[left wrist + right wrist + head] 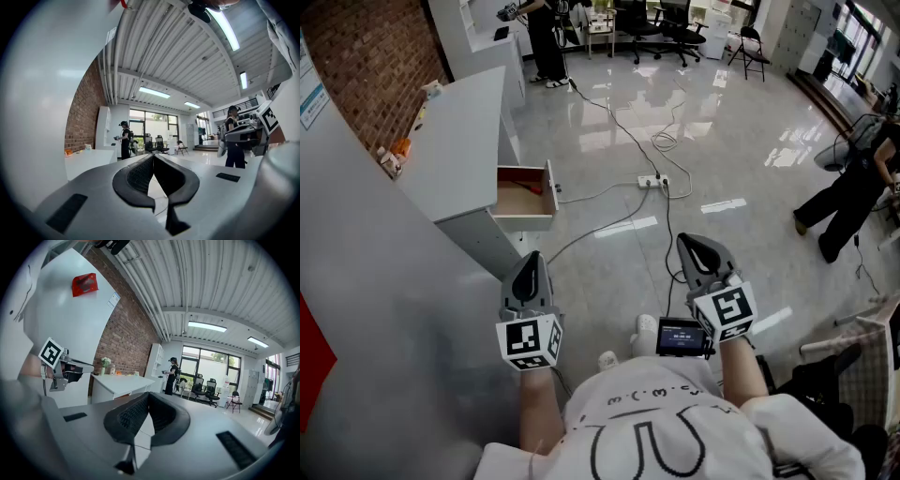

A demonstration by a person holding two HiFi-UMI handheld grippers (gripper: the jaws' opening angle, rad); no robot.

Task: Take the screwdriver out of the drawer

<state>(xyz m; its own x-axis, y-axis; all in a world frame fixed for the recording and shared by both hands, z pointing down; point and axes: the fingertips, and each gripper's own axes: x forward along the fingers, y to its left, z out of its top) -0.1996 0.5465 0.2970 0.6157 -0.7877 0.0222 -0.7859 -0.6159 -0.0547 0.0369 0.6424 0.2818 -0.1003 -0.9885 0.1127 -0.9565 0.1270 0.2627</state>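
Note:
The desk's wooden drawer [546,190] stands pulled open, well ahead of me on the left. Inside lies a small reddish tool [530,187], probably the screwdriver, too small to make out. My left gripper [529,264] hangs near my body, shut and holding nothing, about a metre short of the drawer. To the right, my right gripper [696,246] is held at the same height, also shut and bare. In the left gripper view the left gripper [153,157] has its tips touching. The right gripper [148,395] looks the same in the right gripper view.
The white desk [459,141] stands along a brick wall [366,66] with small items on top. A power strip [653,182] and cables [623,131] cross the glossy floor. A white wall panel [384,319] is close at my left. People [848,197] stand right and far back.

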